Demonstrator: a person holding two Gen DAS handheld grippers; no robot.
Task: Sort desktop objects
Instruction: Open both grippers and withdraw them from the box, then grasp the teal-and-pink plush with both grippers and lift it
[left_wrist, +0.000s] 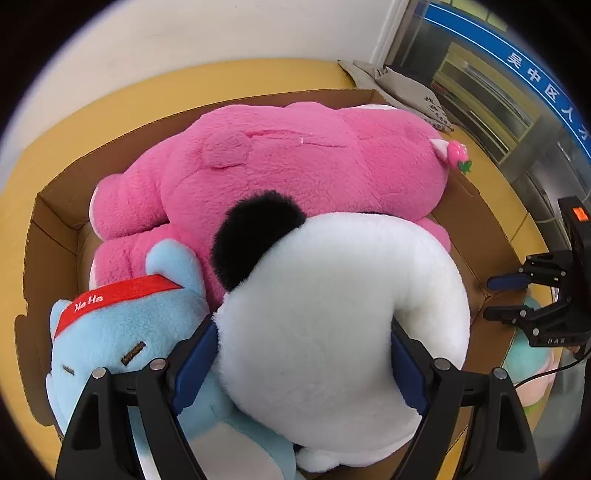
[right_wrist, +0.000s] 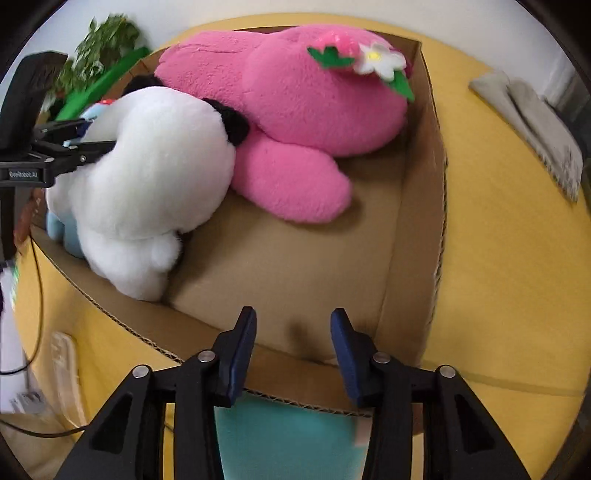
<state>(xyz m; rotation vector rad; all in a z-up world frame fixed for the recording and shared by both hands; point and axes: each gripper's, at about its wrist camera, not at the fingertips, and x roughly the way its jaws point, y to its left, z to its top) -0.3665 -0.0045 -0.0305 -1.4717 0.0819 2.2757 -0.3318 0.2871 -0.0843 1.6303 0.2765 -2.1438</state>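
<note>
A cardboard box (left_wrist: 51, 236) (right_wrist: 424, 221) on a yellow table holds a big pink plush (left_wrist: 295, 158) (right_wrist: 295, 107), a light blue plush with a red headband (left_wrist: 110, 332) and a white plush with a black ear (left_wrist: 332, 314) (right_wrist: 147, 166). My left gripper (left_wrist: 303, 354) (right_wrist: 107, 144) is shut on the white plush inside the box, its blue pads (left_wrist: 195, 365) pressed into both sides. My right gripper (right_wrist: 293, 347) (left_wrist: 498, 299) is open and empty above the box's near wall. A teal plush (right_wrist: 288, 439) lies below it, outside the box.
A folded grey cloth (left_wrist: 410, 92) (right_wrist: 532, 118) lies on the yellow table beyond the box. A green plant (right_wrist: 99, 48) stands at the back left. A cable (right_wrist: 37, 295) runs down the left side. The box floor (right_wrist: 295, 266) on the right half is bare.
</note>
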